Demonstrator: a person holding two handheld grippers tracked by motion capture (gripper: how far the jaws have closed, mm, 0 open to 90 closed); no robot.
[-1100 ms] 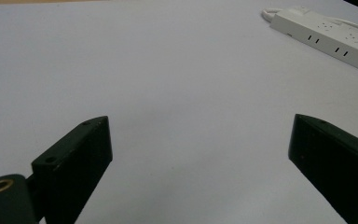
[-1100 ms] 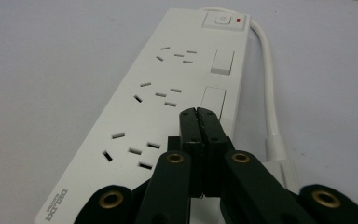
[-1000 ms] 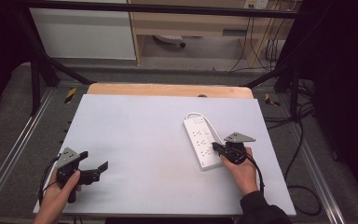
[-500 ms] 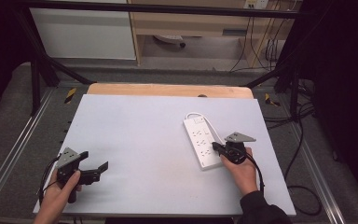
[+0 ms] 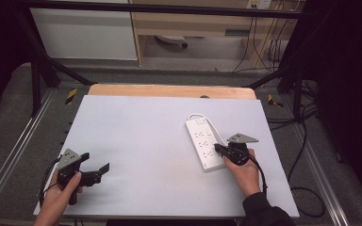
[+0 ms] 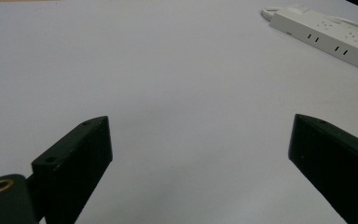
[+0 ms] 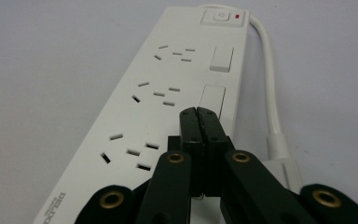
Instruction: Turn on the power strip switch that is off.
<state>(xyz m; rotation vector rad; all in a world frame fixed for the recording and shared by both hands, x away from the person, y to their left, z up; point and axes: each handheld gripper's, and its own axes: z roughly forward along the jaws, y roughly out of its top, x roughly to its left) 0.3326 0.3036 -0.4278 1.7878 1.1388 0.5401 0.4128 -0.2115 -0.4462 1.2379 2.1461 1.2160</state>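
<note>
- Right now the right tool (image 7: 199, 114) is hovering with its jaws pressed fully together and nothing between them, its tip poised over the power strip (image 5: 205, 143), seemingly beside the middle rocker switch (image 7: 213, 100); I judge the closed tip is serving as a poking finger for that switch.
- The power strip is lying flat near the right edge of the worktop (image 5: 136, 141), running toward the far edge, sockets up, with its white cable (image 7: 271, 93) looping along its right side.
- The left tool (image 5: 92, 174) is waiting near the near left corner, jaws spread wide and empty, well apart from the strip, probably parked until needed.
- The worktop is showing a plain pale grey sheet, with a wooden strip (image 5: 169, 90) peeking out along the far edge.
- Around it the room is sitting dim, with a metal frame, grey floor, dark cables trailing at the right, and light cabinets beyond.
</note>
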